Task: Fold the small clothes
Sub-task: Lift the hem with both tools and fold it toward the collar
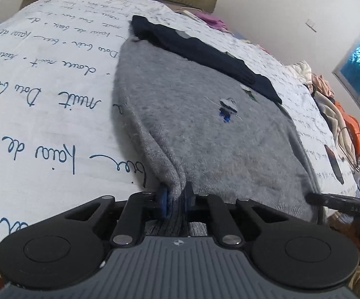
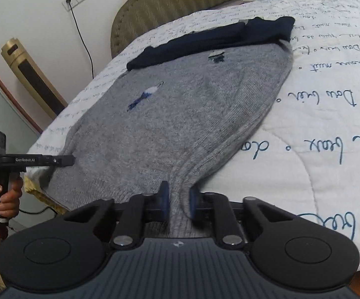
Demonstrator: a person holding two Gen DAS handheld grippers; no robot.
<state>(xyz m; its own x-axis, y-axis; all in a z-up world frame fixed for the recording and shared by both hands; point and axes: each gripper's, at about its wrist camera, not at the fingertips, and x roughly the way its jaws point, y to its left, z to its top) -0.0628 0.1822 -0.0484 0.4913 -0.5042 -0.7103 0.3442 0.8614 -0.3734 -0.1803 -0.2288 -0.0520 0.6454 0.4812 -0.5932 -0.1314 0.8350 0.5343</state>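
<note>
Pinching bunched hem in both grippers, I hold the fuzzy grey knit sweater (image 1: 205, 134) spread across the quilted white bedspread (image 1: 43, 114): left gripper (image 1: 176, 200) and right gripper (image 2: 178, 200) each clenched on wool, navy sleeve (image 2: 205, 42) folded across its far end.

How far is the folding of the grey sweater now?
Done: the navy sleeves already lie folded across the far end of the sweater, which is spread flat on the bed. In hand: the left gripper and right gripper each pinch a near corner of the hem, jaws closed on the knit. Left: carry the hem over toward the sleeves to fold the body.
</note>
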